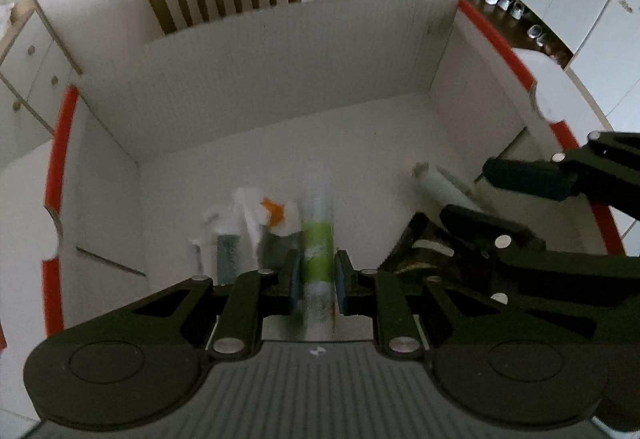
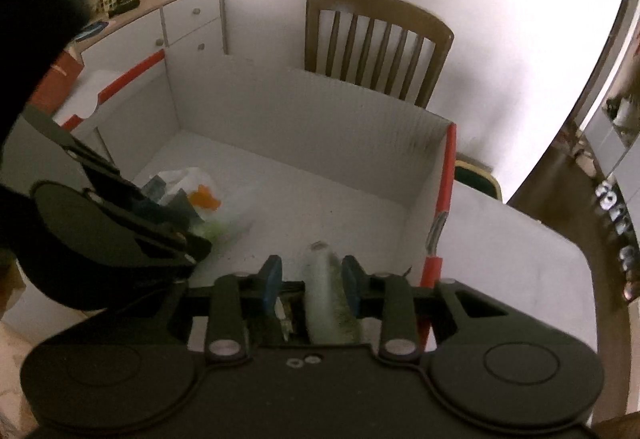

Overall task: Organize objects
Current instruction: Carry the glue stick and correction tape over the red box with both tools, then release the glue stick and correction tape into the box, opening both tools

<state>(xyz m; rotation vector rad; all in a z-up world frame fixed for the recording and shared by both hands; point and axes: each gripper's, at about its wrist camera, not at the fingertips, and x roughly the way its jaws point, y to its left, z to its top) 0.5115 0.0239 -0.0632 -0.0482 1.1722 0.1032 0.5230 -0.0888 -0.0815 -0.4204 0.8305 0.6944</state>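
While the left gripper clenches a green-banded tube at lower centre, the right gripper straddles a pale bottle, one pad touching; grip unclear. Both tilt down inside the white box, likely to set them among the wrapped items.

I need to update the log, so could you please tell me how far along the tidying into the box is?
Done: a small pile of packets already lies in the white box. In hand: the left gripper is shut on a green-labelled tube, lowered inside the box; the right gripper carries a pale cylindrical item, its jaws not closed tight around it. Left: releasing both.
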